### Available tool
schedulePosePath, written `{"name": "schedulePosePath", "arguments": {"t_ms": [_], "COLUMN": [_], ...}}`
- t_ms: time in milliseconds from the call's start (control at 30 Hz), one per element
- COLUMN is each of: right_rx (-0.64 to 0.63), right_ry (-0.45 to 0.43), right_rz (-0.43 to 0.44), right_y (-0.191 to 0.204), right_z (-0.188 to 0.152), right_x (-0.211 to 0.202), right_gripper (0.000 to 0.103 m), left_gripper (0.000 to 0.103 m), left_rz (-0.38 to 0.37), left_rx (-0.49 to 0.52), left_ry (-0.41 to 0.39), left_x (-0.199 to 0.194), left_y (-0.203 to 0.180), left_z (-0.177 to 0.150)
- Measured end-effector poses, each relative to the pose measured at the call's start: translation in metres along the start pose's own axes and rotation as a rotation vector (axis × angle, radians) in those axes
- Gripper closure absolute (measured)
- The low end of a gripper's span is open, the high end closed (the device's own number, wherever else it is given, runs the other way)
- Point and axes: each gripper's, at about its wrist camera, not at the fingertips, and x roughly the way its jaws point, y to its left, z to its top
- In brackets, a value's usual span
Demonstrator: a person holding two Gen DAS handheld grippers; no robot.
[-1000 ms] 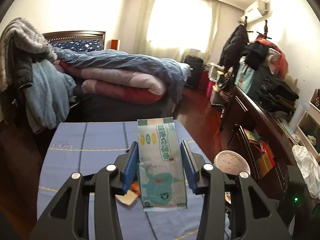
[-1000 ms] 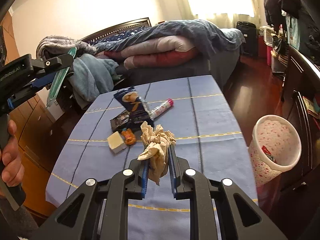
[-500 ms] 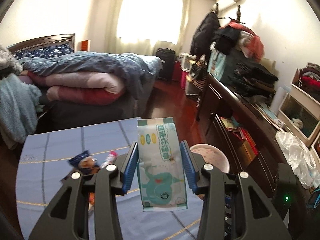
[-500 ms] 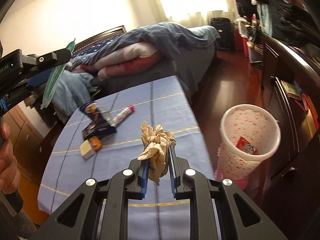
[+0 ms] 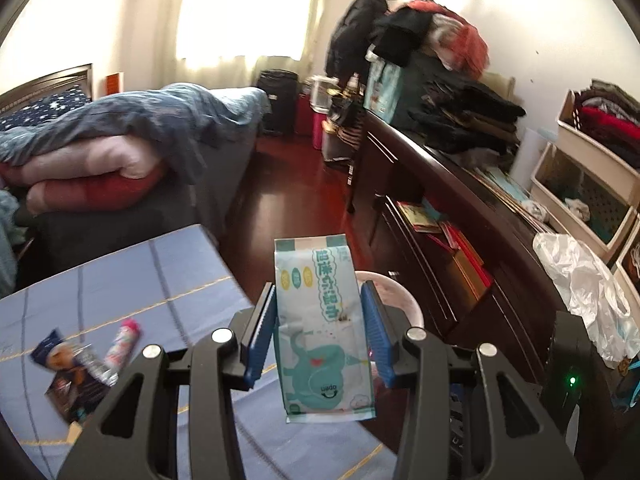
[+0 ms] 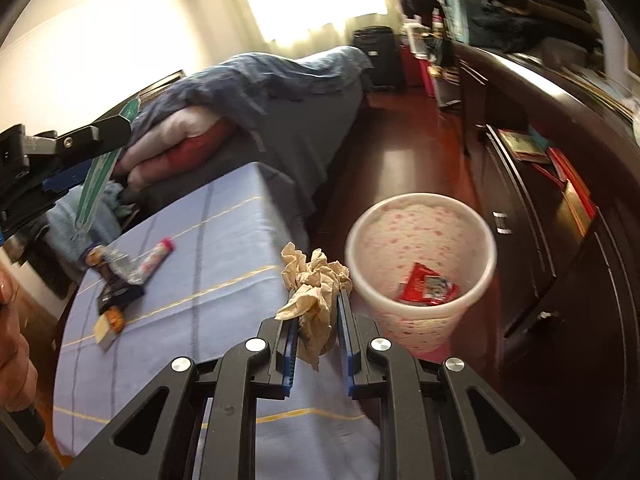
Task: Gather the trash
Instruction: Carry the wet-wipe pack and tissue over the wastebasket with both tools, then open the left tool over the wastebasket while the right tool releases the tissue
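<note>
Crumpled tan paper (image 6: 316, 300) sits clamped in the right gripper (image 6: 318, 344), lower centre, beside the bin (image 6: 420, 320); the left gripper (image 5: 318, 340) pinches a wipes packet (image 5: 324, 328).

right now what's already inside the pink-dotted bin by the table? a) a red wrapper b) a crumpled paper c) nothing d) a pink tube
a: a red wrapper lies at the bottom of the bin, while the crumpled paper is in the right claw.
</note>
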Motion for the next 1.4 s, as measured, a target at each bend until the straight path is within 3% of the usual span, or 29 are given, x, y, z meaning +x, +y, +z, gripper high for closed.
{"name": "schedulePosePath", "arguments": {"t_ms": [400, 733, 833, 933, 1033, 1100, 1400], "right_rx": [0.112, 0.172, 0.175, 0.179, 0.176, 0.173, 0.158], "right_ry": [-0.004, 0.016, 0.012, 0.017, 0.013, 0.011, 0.028], "right_rz": [-0.129, -0.184, -0.195, -0.215, -0.222, -0.227, -0.233], "right_y": [-0.067, -0.099, -0.103, -0.106, -0.105, -0.104, -0.09], "right_z": [0.021, 0.037, 0.041, 0.043, 0.043, 0.042, 0.038], "right_x": [0.039, 0.088, 0.1, 0.109, 0.112, 0.111, 0.107], "right_gripper": [0.085, 0.085, 0.077, 0.074, 0.069, 0.063, 0.056], "left_gripper": [0.06, 0.059, 0.055, 0.033, 0.023, 0.021, 0.017], "left_rz": [-0.104, -0.166, -0.196, -0.205, -0.221, -0.218, -0.17], "left_rx": [0.099, 0.094, 0.078, 0.063, 0.048, 0.042, 0.012], "left_ry": [0.111, 0.182, 0.189, 0.179, 0.164, 0.154, 0.119], "left_x": [0.124, 0.198, 0.209, 0.213, 0.213, 0.211, 0.18], "left_y": [-0.047, -0.055, -0.053, -0.05, -0.045, -0.042, -0.02], "left_z": [0.005, 0.012, 0.014, 0.018, 0.022, 0.023, 0.025]}}
